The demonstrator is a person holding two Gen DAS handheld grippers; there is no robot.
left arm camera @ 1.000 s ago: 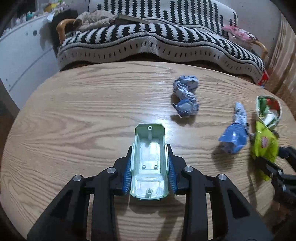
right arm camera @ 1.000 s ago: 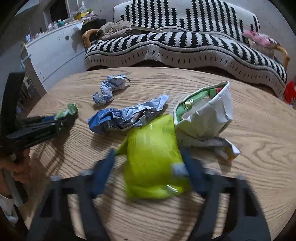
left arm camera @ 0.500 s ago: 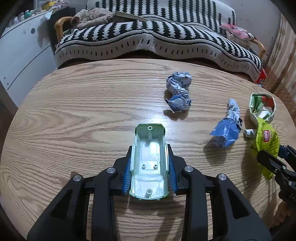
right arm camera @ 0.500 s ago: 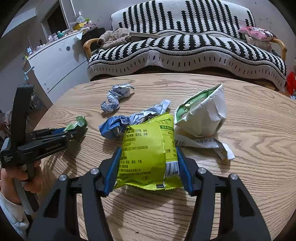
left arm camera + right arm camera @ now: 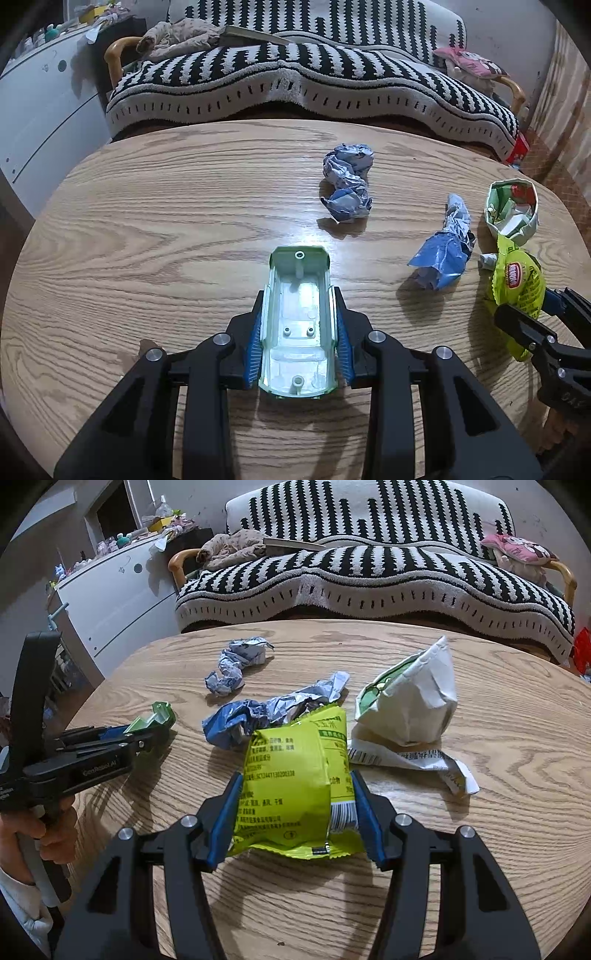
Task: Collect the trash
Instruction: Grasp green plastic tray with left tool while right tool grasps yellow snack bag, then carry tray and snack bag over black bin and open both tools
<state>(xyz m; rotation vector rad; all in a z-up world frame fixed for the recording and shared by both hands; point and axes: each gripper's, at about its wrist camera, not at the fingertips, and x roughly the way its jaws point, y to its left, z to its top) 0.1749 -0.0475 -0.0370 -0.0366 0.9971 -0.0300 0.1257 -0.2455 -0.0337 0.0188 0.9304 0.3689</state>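
My left gripper (image 5: 298, 325) is shut on a pale green plastic toy-car shell (image 5: 298, 317), held just above the round wooden table (image 5: 147, 229). My right gripper (image 5: 295, 801) is shut on a yellow-green snack bag (image 5: 291, 786), lifted slightly over the table; it also shows at the right of the left wrist view (image 5: 517, 284). A crumpled blue-white wrapper (image 5: 349, 184) lies mid-table. A second crumpled blue foil wrapper (image 5: 445, 247) lies beside the snack bag. An open white-and-green bag (image 5: 410, 701) stands to the right.
A sofa with a black-and-white striped blanket (image 5: 295, 77) runs behind the table. A white cabinet (image 5: 40, 99) stands at the left. The left gripper and the hand holding it show at the left of the right wrist view (image 5: 85, 753).
My right gripper closed on the yellow-green snack bag and lifted it back from the open white bag. My left gripper kept hold of the toy-car shell and pulled back slightly.
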